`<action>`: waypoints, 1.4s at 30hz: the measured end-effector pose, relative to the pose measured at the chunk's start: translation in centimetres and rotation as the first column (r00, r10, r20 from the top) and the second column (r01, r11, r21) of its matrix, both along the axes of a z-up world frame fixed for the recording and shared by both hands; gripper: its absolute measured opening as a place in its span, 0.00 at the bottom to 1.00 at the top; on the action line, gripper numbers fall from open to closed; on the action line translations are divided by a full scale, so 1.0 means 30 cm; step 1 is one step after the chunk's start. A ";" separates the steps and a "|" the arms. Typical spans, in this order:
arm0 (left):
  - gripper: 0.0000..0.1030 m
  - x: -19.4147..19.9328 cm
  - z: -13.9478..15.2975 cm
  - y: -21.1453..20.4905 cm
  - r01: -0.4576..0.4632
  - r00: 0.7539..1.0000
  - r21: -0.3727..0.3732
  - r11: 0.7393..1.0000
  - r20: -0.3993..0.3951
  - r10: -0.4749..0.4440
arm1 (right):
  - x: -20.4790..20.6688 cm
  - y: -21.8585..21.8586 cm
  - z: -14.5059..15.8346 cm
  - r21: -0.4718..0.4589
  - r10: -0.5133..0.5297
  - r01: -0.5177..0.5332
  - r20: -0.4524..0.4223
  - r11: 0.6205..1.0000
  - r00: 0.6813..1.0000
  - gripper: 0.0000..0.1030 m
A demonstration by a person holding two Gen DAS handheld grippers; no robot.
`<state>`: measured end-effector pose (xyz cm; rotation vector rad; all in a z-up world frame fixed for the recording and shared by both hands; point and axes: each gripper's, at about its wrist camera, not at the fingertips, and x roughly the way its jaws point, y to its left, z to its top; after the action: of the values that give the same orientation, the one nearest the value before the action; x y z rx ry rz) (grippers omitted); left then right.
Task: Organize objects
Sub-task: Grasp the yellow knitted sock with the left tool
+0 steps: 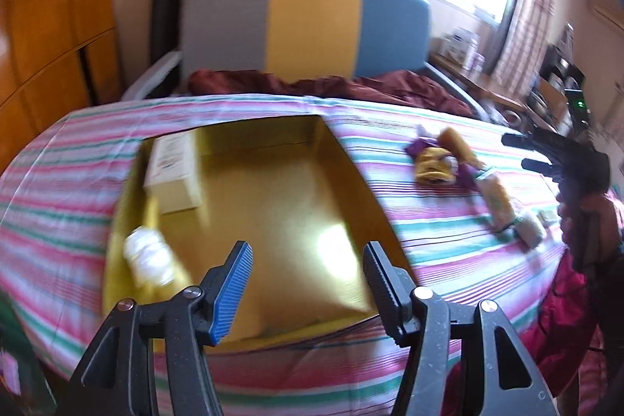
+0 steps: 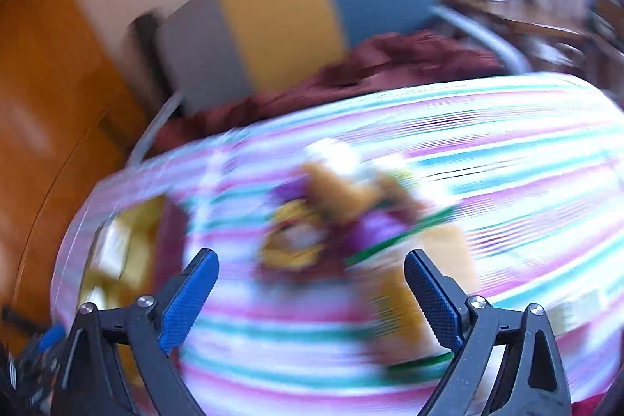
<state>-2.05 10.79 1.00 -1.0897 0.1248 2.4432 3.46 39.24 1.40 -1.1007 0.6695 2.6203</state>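
Note:
A shallow gold box (image 1: 273,205) lies on the striped bed. A white carton (image 1: 173,172) and a small white bottle (image 1: 150,256) lie inside it at the left. My left gripper (image 1: 308,260) is open and empty above the box's near end. A pile of snack packets (image 1: 448,162) in purple, yellow and tan lies on the cover to the right of the box; it also shows, blurred, in the right wrist view (image 2: 331,229). My right gripper (image 2: 312,271) is open and empty just above the pile, and shows at the right edge of the left wrist view (image 1: 518,153).
The bed has a pink, green and white striped cover (image 1: 448,240), a maroon blanket (image 1: 331,84) and a grey, yellow and blue headboard (image 1: 304,22). A wooden wardrobe (image 1: 46,26) stands left. A cluttered desk (image 1: 507,80) stands right under the window.

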 end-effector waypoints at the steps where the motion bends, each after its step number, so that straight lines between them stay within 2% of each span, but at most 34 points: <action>1: 0.58 -0.003 0.008 0.040 0.026 1.000 0.000 1.000 0.001 -0.026 | 0.019 0.048 -0.006 -0.014 -0.045 0.045 -0.010 0.999 0.999 0.95; 3: 0.58 -0.009 0.026 0.121 0.081 0.997 0.001 0.997 0.000 -0.081 | 0.062 0.141 -0.032 -0.062 -0.141 0.138 -0.033 0.988 0.990 0.95; 5: 0.58 -0.022 0.038 0.207 0.131 0.991 0.001 0.991 0.000 -0.131 | 0.100 0.216 -0.066 -0.149 -0.237 0.231 -0.025 0.962 0.971 0.95; 6: 0.58 -0.033 0.041 0.254 0.153 0.988 -0.002 0.988 0.005 -0.153 | 0.114 0.256 -0.080 -0.212 -0.275 0.263 -0.026 0.941 0.961 0.95; 8: 0.58 -0.057 0.034 0.344 0.190 0.982 -0.009 0.982 0.020 -0.189 | 0.128 0.287 -0.086 -0.259 -0.304 0.285 -0.036 0.923 0.952 0.98; 14: 0.58 -0.170 -0.049 0.577 0.240 0.960 0.006 0.971 0.149 -0.239 | 0.128 0.303 -0.101 -0.317 -0.290 0.272 -0.010 0.909 0.957 1.00; 18: 0.58 -0.240 -0.107 0.689 0.254 0.946 0.027 0.967 0.201 -0.254 | 0.141 0.304 -0.122 -0.369 -0.291 0.272 0.003 0.889 0.957 1.00; 20: 0.61 -0.277 -0.128 0.729 0.246 0.943 0.024 0.969 0.226 -0.245 | 0.141 0.313 -0.131 -0.393 -0.294 0.274 0.009 0.878 0.956 1.00; 21: 0.65 -0.297 -0.141 0.749 0.243 0.941 0.023 0.970 0.236 -0.242 | 0.141 0.316 -0.135 -0.402 -0.293 0.273 0.010 0.874 0.956 1.00; 24: 0.74 -0.345 -0.177 0.807 0.242 0.941 0.016 0.970 0.239 -0.238 | 0.137 0.317 -0.141 -0.423 -0.283 0.261 0.011 0.868 0.959 1.00; 31: 0.75 -0.431 -0.244 0.900 0.236 0.946 0.013 0.972 0.226 -0.233 | 0.121 0.311 -0.146 -0.435 -0.256 0.235 0.010 0.869 0.967 1.00; 35: 0.74 -0.483 -0.309 0.930 0.212 0.939 0.014 0.977 0.275 -0.208 | 0.113 0.306 -0.147 -0.430 -0.246 0.227 0.011 0.874 0.969 1.00; 37: 0.46 -0.496 -0.336 0.912 0.174 0.939 0.030 0.984 0.296 -0.175 | 0.111 0.306 -0.145 -0.423 -0.248 0.229 0.012 0.877 0.969 1.00; 39: 0.44 -0.495 -0.347 0.875 0.135 0.933 0.094 0.986 0.322 -0.158 | 0.104 0.301 -0.138 -0.400 -0.240 0.223 0.009 0.889 0.971 1.00; 42: 0.40 -0.446 -0.340 0.842 0.143 0.937 0.089 0.986 0.307 -0.164 | 0.097 0.292 -0.124 -0.362 -0.228 0.212 -0.002 0.908 0.974 1.00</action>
<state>-15.43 36.06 -9.20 -1.3680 0.0262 2.0919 6.39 48.00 -2.31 -0.9872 1.2460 2.3898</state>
